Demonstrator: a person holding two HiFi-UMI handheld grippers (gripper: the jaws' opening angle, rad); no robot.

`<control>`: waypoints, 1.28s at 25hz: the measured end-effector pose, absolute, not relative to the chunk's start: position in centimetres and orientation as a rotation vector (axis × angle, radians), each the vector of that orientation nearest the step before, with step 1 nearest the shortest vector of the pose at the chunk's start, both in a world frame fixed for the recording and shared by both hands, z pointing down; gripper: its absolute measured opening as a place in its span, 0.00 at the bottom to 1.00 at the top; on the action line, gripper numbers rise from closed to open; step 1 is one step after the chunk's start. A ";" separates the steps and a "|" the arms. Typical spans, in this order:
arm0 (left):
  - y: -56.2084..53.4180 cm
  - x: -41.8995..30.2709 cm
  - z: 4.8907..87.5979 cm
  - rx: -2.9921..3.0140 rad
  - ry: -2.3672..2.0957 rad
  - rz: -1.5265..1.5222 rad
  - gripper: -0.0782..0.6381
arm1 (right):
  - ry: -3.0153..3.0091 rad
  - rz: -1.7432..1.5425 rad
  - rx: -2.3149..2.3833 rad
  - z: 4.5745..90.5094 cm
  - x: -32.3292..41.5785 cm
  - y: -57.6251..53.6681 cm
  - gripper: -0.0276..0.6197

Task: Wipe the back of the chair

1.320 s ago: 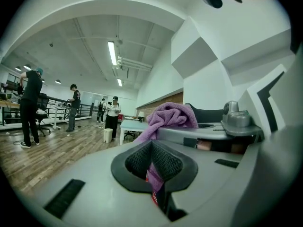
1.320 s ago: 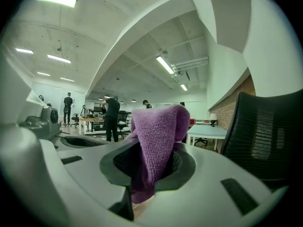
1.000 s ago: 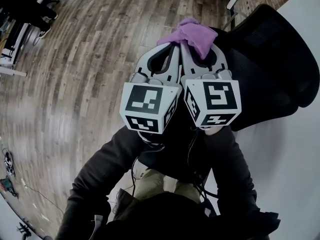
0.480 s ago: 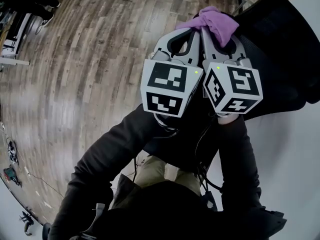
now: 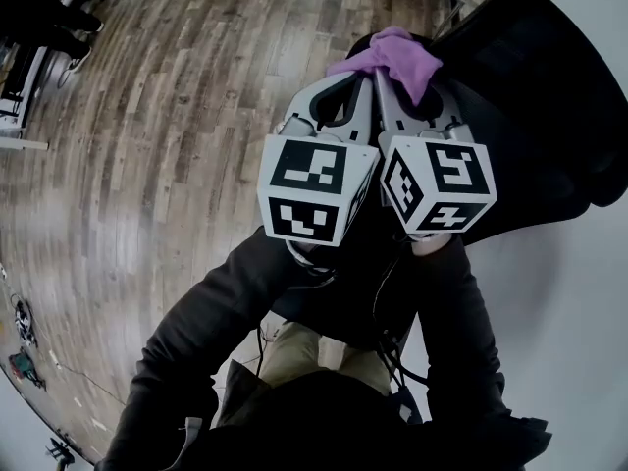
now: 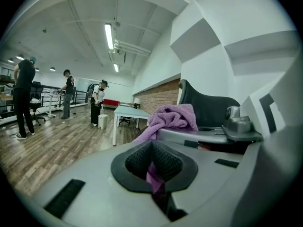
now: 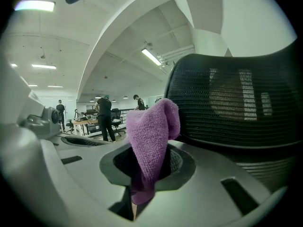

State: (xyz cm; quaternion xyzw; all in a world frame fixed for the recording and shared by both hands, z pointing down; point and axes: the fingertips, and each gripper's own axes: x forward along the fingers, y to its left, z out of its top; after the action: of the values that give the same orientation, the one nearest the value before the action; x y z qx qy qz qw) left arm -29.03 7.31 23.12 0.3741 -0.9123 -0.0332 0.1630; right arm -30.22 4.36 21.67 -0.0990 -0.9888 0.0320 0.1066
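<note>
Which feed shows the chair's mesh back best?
Right gripper view: the chair back fills its right side, mesh weave clear. Head view shows only a dark shape; left gripper view, a part beyond the purple cloth.

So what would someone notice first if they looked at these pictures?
The bright purple cloth jumps out first, near the top of the head view, pinched by both the left gripper and the right gripper. Just below it sit the two black-and-white marker cubes. Close beside the cloth, to the right, is the big black mesh chair back.
</note>
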 end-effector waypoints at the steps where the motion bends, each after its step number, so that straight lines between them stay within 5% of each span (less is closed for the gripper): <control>1: 7.1 -29.2 23.1 1.054 -2.596 -0.088 0.11 | -2.901 0.104 -0.297 21.6 -30.4 4.1 0.15; 32: 5.2 -28.7 22.7 1.052 -2.610 -0.043 0.11 | -2.905 0.153 -0.177 21.5 -31.5 -1.5 0.15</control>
State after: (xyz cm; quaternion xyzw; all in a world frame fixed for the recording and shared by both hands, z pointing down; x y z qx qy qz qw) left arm -28.65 5.19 22.65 0.3688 -0.9150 -0.0149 0.1629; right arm -31.50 -1.47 21.50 -0.0603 -0.9903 0.0523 0.1135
